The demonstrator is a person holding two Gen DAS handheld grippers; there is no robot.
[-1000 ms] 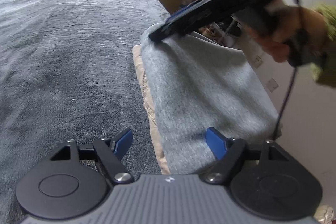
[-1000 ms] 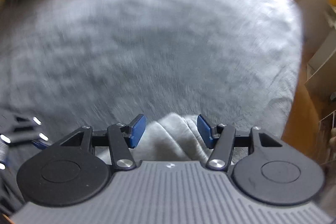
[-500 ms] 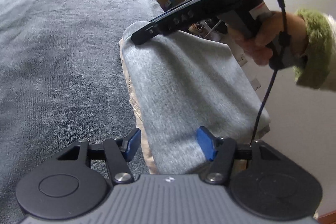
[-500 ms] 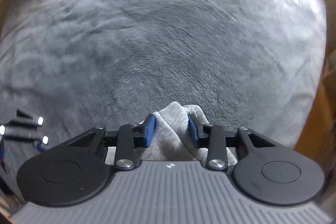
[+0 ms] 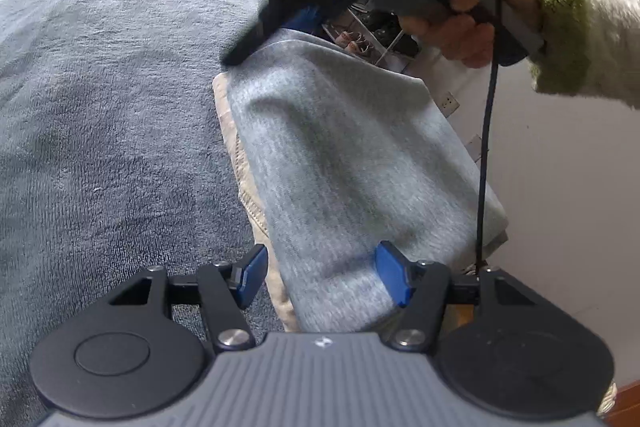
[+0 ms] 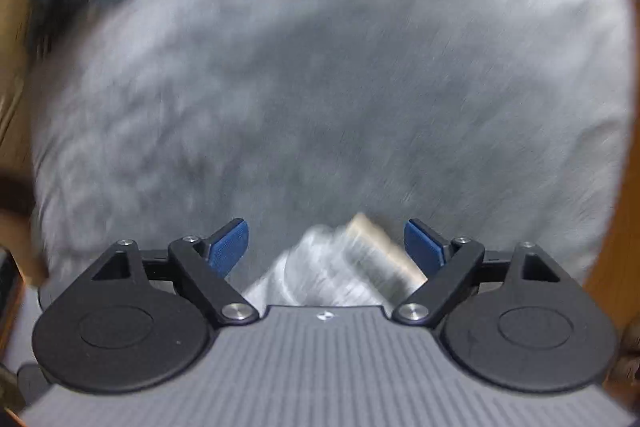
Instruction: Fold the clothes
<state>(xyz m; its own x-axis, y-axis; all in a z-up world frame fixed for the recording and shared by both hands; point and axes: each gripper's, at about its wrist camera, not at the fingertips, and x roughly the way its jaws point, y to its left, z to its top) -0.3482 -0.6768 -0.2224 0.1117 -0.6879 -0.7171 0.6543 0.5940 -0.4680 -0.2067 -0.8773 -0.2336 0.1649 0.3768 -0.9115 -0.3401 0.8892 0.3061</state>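
Two garments lie stacked on the bed [image 5: 100,107]: a grey sweatshirt [image 5: 340,163], folded, rests on a beige garment [image 5: 244,195] whose edge shows along the stack's 9 o'clock side. In the left wrist view the stack runs from 6 o'clock toward 12 o'clock, close to the bed's edge at 3 o'clock.

The left gripper [image 5: 320,277] has its fingers spread astride the near end of the stack; the pads do not pinch the cloth. The right gripper [image 6: 326,247] is at the far corner, at 12 o'clock in the left view. Its fingers are opening, with the corner of the sweatshirt [image 6: 320,267] loose between them.

The step in hand appears to be the release after a fold. Recommended procedure:
1. Let the right fingers clear the cloth fully before lifting, so the corner is not dragged.
2. Withdraw straight up.
3. Check that the grey edges stay aligned over the beige layer.
4. Keep the stack away from the bed's edge.
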